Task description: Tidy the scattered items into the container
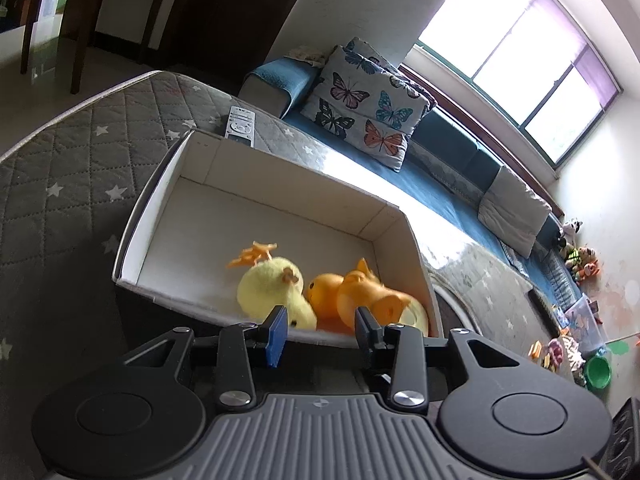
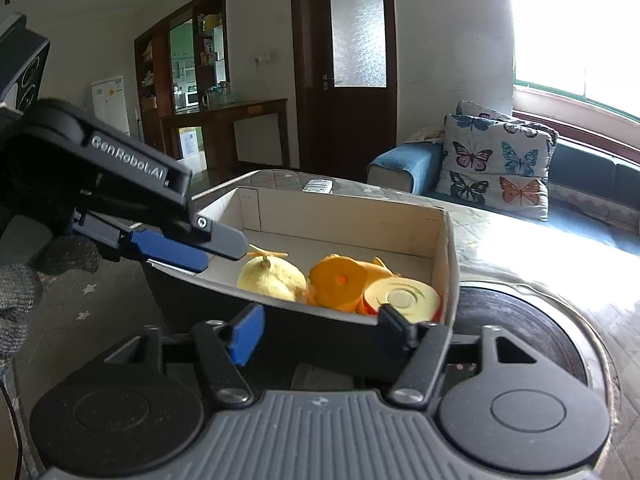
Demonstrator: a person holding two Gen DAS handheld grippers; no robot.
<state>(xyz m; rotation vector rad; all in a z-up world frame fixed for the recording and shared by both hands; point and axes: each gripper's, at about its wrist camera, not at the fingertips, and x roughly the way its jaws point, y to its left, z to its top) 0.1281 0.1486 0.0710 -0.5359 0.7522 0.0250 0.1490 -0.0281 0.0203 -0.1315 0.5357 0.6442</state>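
Note:
A white cardboard box (image 1: 224, 168) (image 2: 440, 236) stands on a grey quilted star-patterned mattress (image 1: 72, 152). Inside lie a yellow plush chick (image 1: 268, 288) (image 2: 268, 278) and an orange rubber duck (image 1: 360, 292) (image 2: 340, 280), side by side at the near wall. My left gripper (image 1: 320, 330) is open and empty just above the box's near rim; it also shows in the right wrist view (image 2: 200, 252) over the box's left rim. My right gripper (image 2: 320, 330) is open and empty at the box's near wall.
A remote control (image 1: 240, 124) (image 2: 318, 186) lies on the mattress behind the box. A blue sofa (image 1: 440, 184) with a butterfly pillow (image 1: 368, 108) stands beyond. A round dark disc (image 2: 520, 320) sits right of the box. Toys and a green bowl (image 1: 598, 372) lie on the floor.

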